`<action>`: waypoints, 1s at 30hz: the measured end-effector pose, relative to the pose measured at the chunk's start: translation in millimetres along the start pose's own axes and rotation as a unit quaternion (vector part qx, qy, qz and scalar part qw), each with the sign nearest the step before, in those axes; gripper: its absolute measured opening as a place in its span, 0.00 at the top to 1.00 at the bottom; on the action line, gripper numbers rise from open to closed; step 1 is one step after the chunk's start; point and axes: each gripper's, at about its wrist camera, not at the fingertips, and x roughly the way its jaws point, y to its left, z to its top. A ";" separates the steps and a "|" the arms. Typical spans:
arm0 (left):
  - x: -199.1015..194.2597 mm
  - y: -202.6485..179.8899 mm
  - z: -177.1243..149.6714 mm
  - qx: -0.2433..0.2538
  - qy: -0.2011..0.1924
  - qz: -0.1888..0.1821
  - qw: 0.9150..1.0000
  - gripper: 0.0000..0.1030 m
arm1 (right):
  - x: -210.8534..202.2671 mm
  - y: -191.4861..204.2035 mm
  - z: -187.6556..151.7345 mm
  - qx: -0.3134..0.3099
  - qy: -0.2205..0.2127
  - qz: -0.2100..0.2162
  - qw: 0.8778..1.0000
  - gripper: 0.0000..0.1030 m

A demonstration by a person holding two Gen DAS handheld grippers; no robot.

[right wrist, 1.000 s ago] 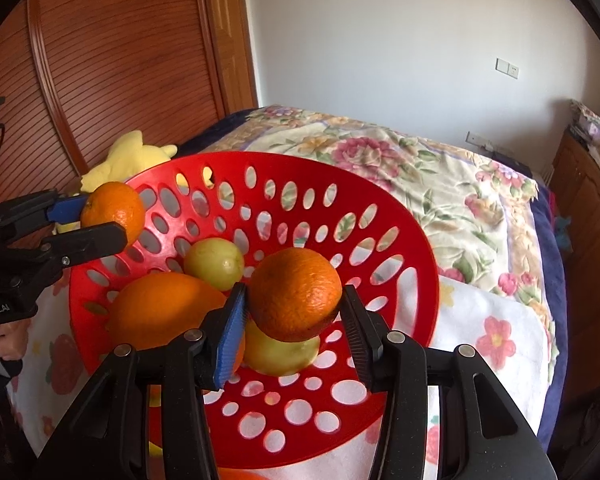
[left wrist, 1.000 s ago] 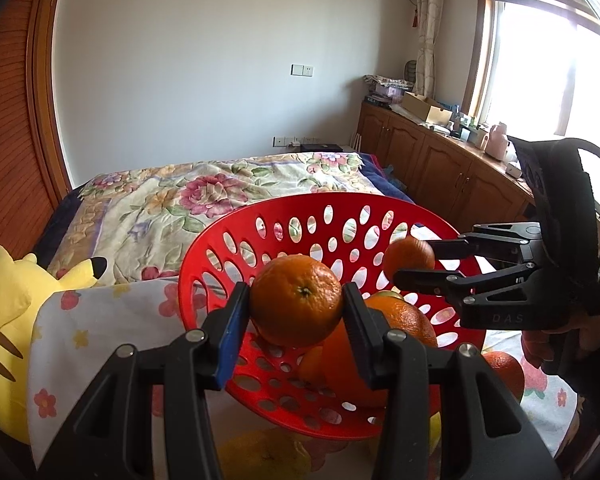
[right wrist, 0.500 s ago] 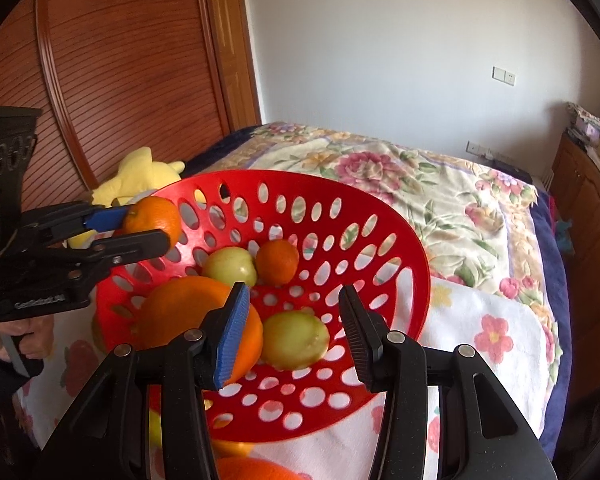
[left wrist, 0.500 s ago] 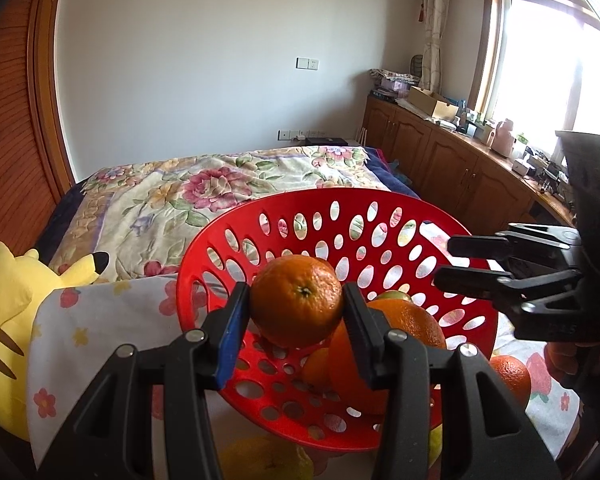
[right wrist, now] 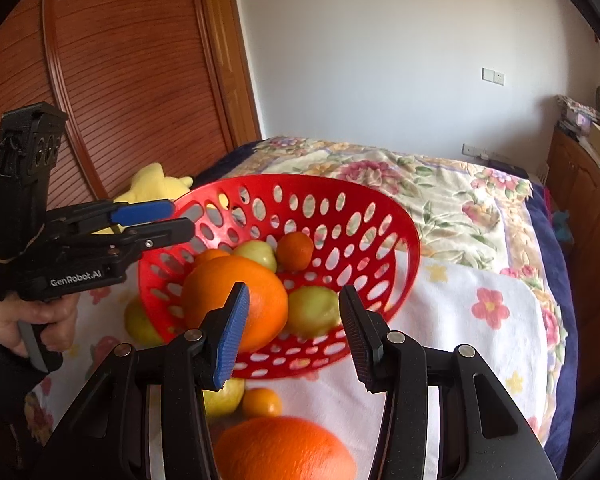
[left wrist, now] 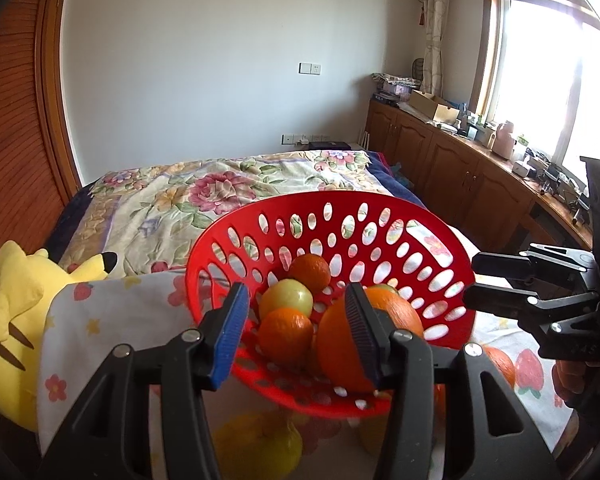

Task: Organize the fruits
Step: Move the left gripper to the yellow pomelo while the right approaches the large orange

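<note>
A red perforated basket (left wrist: 380, 216) (right wrist: 380, 216) stands on a white flowered cloth. It holds a big orange (right wrist: 236, 300) (left wrist: 404, 312), small oranges (left wrist: 286, 336) (right wrist: 295, 251) and green-yellow fruits (left wrist: 286, 300) (right wrist: 312, 312). My left gripper (left wrist: 296, 328) is open and empty at the basket's near rim; it also shows in the right wrist view (right wrist: 172, 220). My right gripper (right wrist: 292, 328) is open and empty in front of the basket; it also shows in the left wrist view (left wrist: 474, 280).
Loose fruit lies on the cloth (right wrist: 460, 312): a big orange (right wrist: 284, 448), a small orange (right wrist: 261, 402), yellow fruits (right wrist: 140, 322) (left wrist: 260, 444). A yellow plush toy (left wrist: 16, 312) lies left. The flowered bed (left wrist: 220, 188) is behind, wooden cabinets (left wrist: 460, 172) to the right.
Both grippers have opened and let their small oranges drop into the basket. Both have drawn back from over the basket.
</note>
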 end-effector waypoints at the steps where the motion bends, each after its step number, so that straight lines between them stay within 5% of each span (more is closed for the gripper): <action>1: -6.5 -0.8 -3.0 -0.001 -0.001 0.000 1.000 0.50 | -2.9 0.2 -3.0 0.003 -0.001 -0.001 1.000 0.54; 20: -61.9 -16.3 -57.2 0.016 -0.017 0.008 1.000 0.35 | -37.4 29.8 -57.9 0.014 -0.006 -0.020 1.000 0.44; 30: -68.5 -10.9 -82.9 0.009 -0.007 0.013 1.000 0.33 | -38.7 29.8 -82.2 0.032 0.001 -0.038 0.999 0.25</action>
